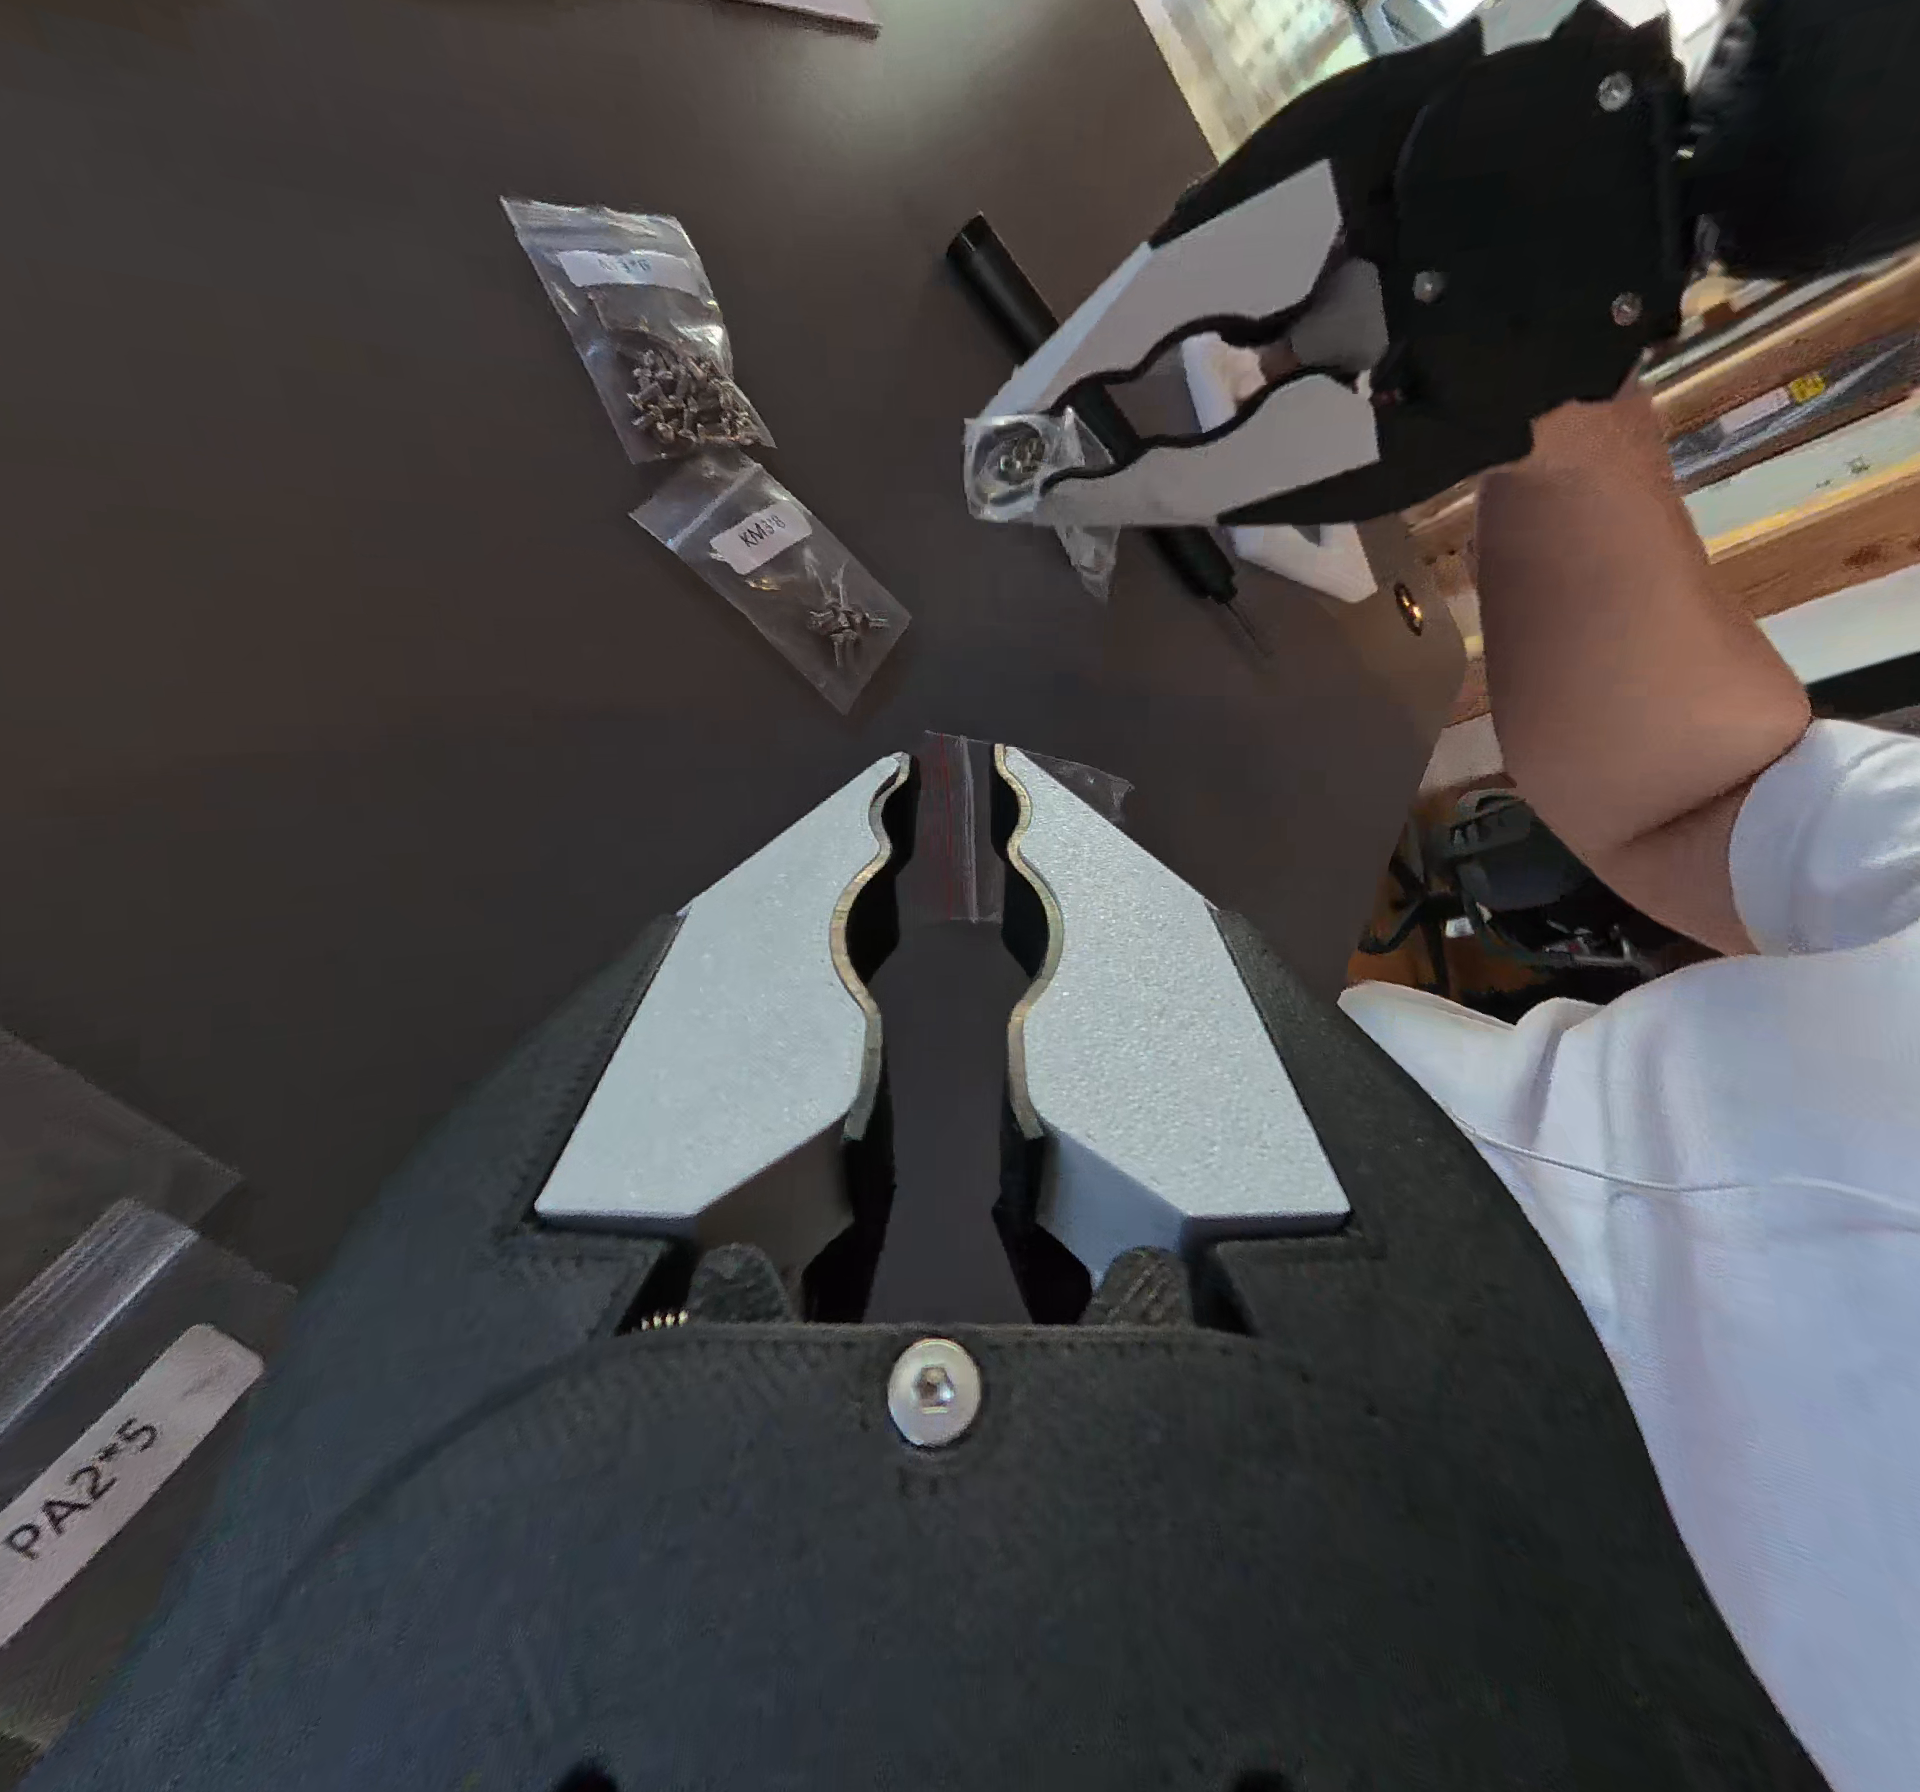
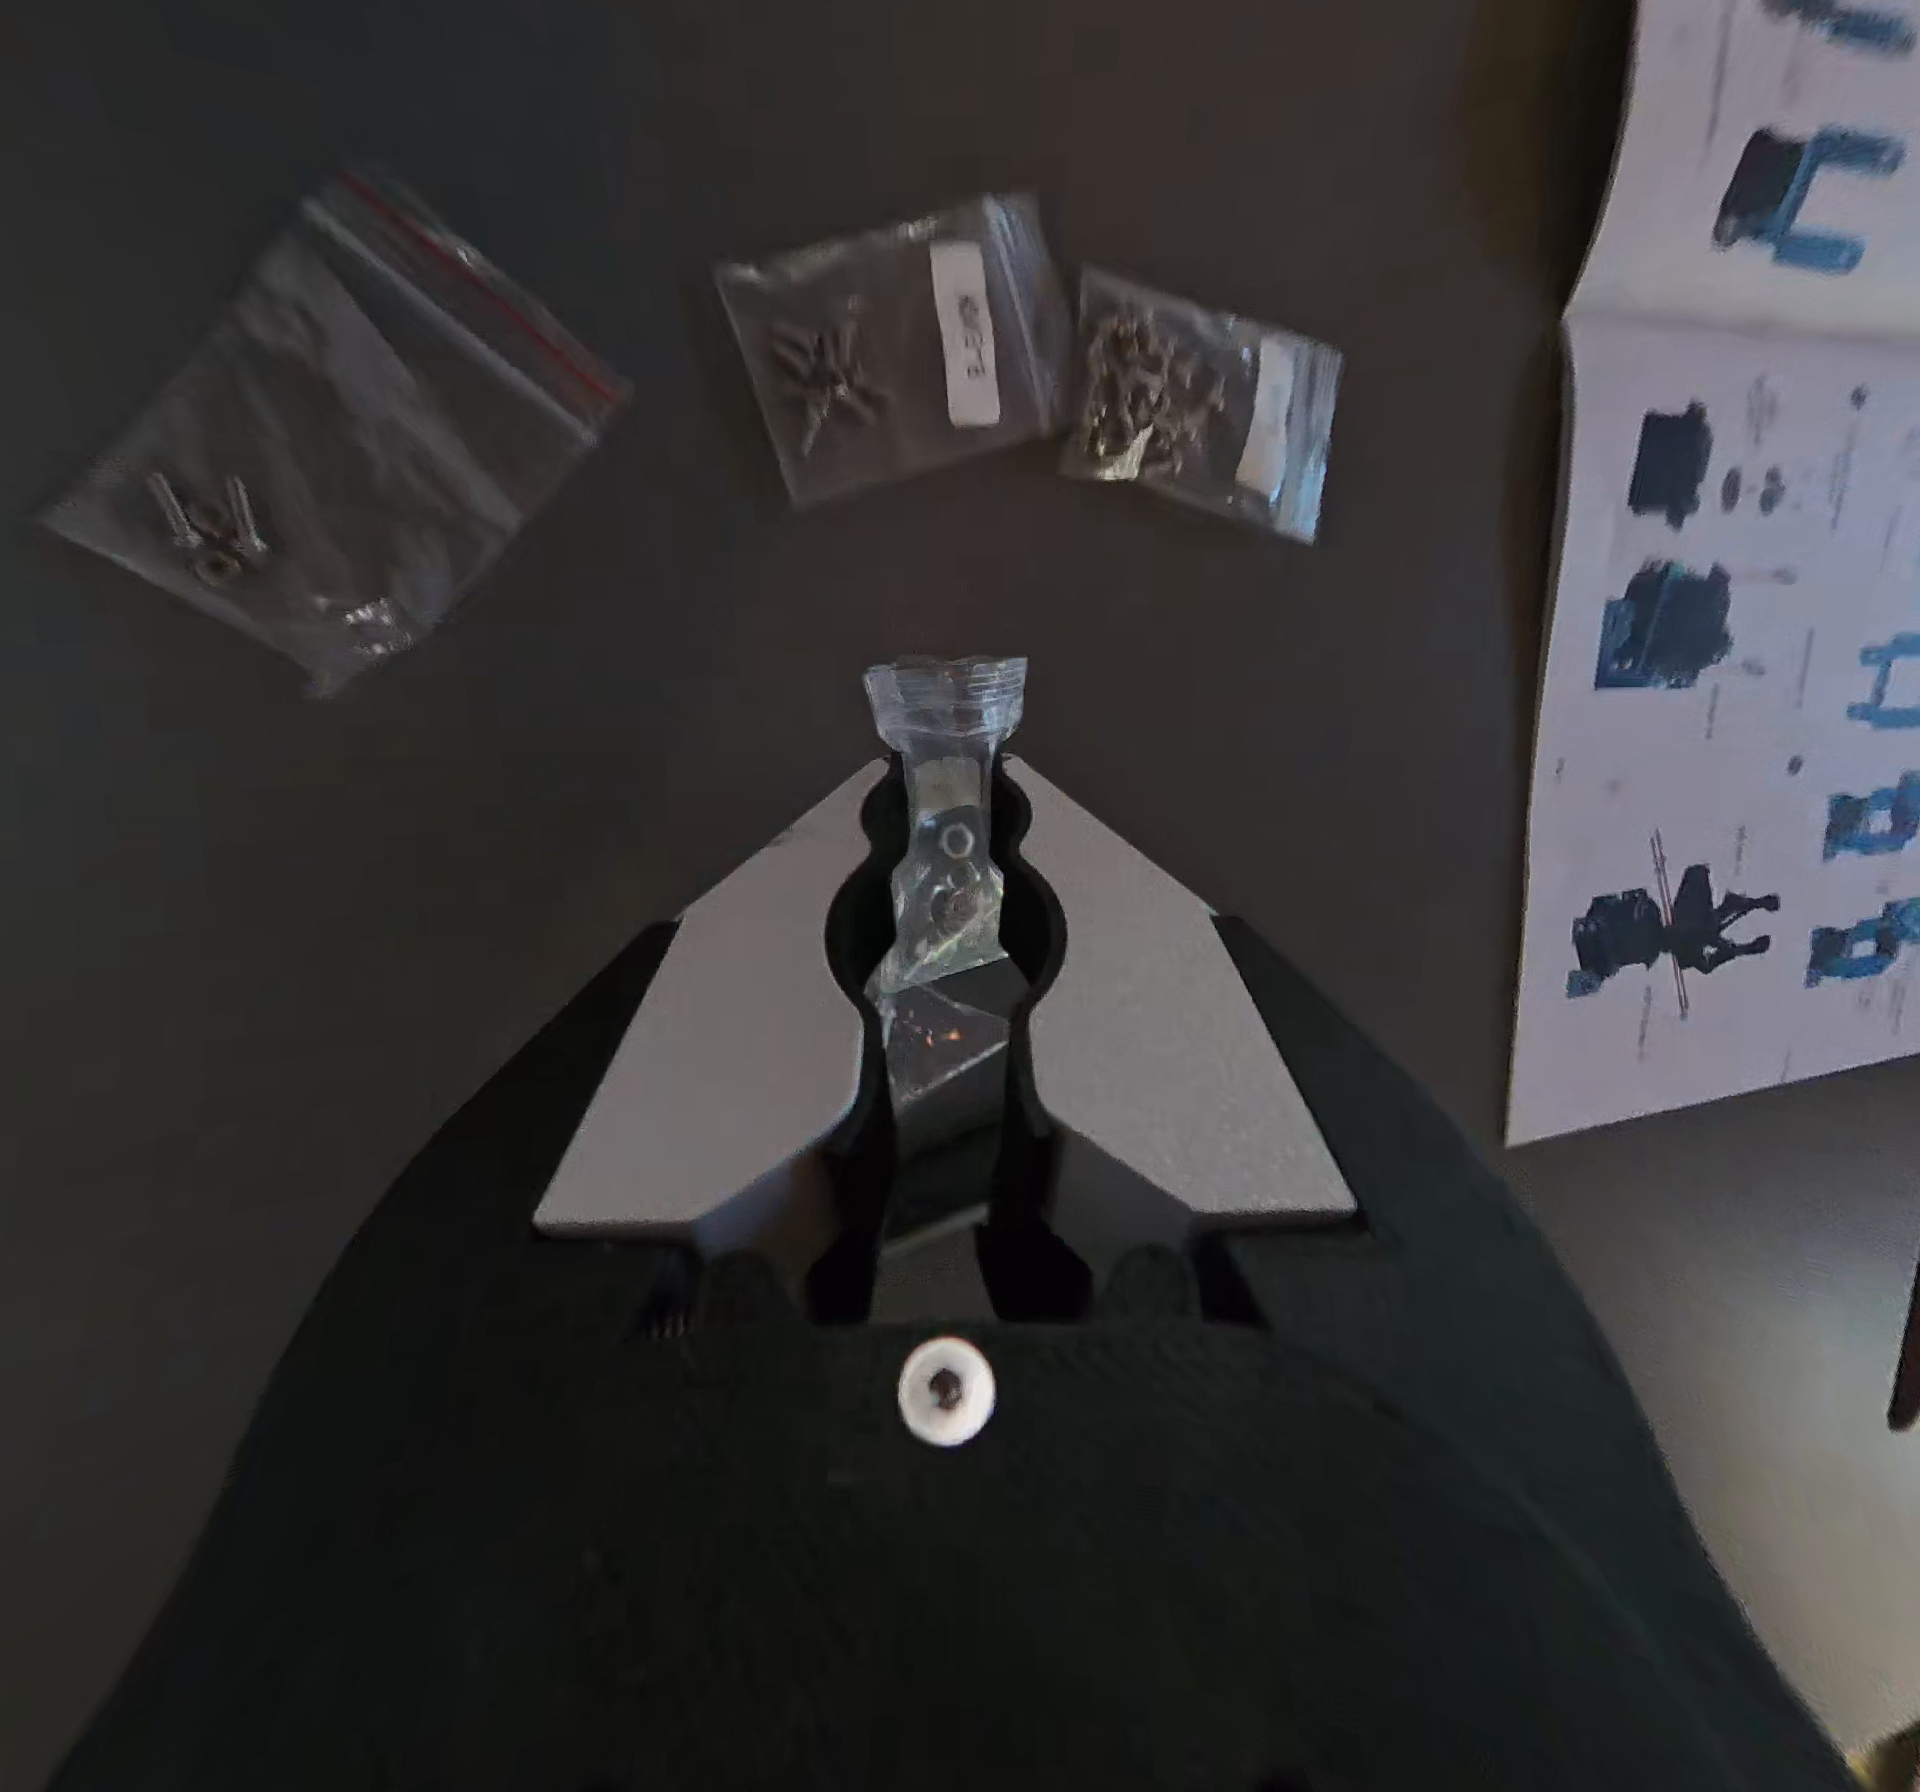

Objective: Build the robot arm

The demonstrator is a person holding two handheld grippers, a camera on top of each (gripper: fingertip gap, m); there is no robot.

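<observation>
My right gripper (image 2: 945,776) is shut on a small clear zip bag (image 2: 940,901) with a few metal nuts and washers in it, and holds it above the dark table (image 2: 623,28). The right gripper also shows in the left wrist view (image 1: 1039,469), with the small bag (image 1: 1003,464) at its tips. My left gripper (image 1: 951,776) is above the table with its jaws a narrow gap apart. Through that gap shows a clear bag with a red zip line (image 1: 951,838). The same bag lies flat in the right wrist view (image 2: 343,423), holding a few screws.
Two labelled bags of screws (image 1: 665,360) (image 1: 790,589) lie side by side mid-table. A black screwdriver (image 1: 1003,288) and a white block (image 1: 1299,547) lie under the right gripper. A printed instruction sheet (image 2: 1714,599) lies at the side. Another labelled bag (image 1: 104,1430) is near the left gripper. Some 12 cm of space lies between my two pairs of fingers.
</observation>
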